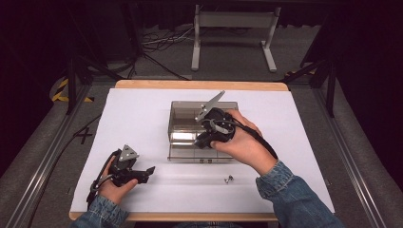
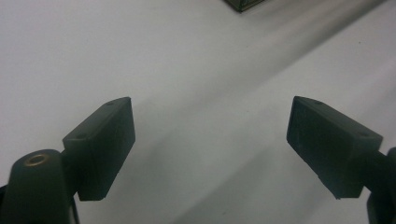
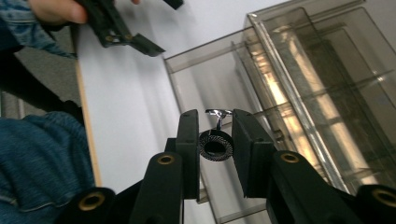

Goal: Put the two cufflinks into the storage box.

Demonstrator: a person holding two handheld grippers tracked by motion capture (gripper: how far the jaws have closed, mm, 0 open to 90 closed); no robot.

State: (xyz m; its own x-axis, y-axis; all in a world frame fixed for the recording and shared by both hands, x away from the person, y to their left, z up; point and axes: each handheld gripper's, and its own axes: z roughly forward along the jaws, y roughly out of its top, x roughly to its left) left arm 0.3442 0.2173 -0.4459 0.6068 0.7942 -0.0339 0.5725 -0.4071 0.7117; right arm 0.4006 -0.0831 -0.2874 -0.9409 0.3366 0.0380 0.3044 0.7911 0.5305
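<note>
Gripped between the right gripper's [image 3: 214,142] jaws, a small cufflink [image 3: 215,143] is hanging over the clear organizer box [image 1: 177,124] mid-tabletop and is risking slipping sideways, while the left gripper [image 1: 142,173] is idling open-jawed near the front-left corner.

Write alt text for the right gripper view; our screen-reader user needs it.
The right hand-held gripper pinches a small round black cufflink with a silver toggle above a smoky clear plastic organizer box on a white table.
</note>
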